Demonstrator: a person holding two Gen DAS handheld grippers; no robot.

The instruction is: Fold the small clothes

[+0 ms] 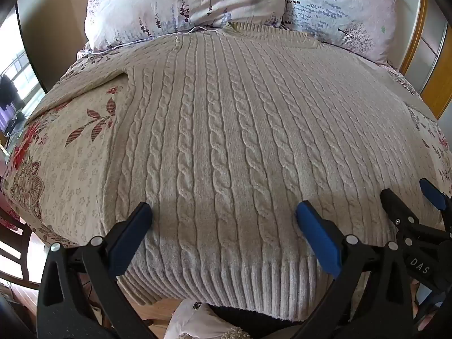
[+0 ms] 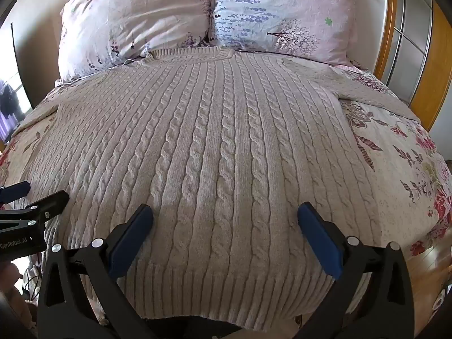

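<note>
- Sweater [image 1: 226,141], cream cable-knit, lies flat on a floral bedspread [image 1: 70,147] in the left wrist view, collar toward two pillows [image 1: 183,2] at the far end and ribbed hem nearest the camera.
- The hem's near edge hangs past the bed edge, and the dark and white things below it are too cut off to name.
- The sweater's right side runs under the other tool, so that sleeve is hidden; the left sleeve is mostly lost at the frame's curve.
- The left gripper [image 1: 223,217] tilts steeply down over the lower body of the sweater, jaws spread wide, with nothing pinched between its blue pads [image 1: 316,237].
- Whether the tips rest on the knit or hang just above it is hard to tell.
- The right gripper [image 1: 406,200] enters at the lower right edge, only partly in frame.
- In the right wrist view, the same sweater [image 2: 220,147] fills the bed, its collar touching the pillows [image 2: 282,14].
- One sleeve stretches to the right over the bedspread [image 2: 409,152], its end cut off by the frame.
- The right gripper [image 2: 224,217] also slants down above the hem area, jaws fully apart and gripping nothing.
- The left gripper [image 2: 31,197] shows only as a sliver at the left edge.
</note>
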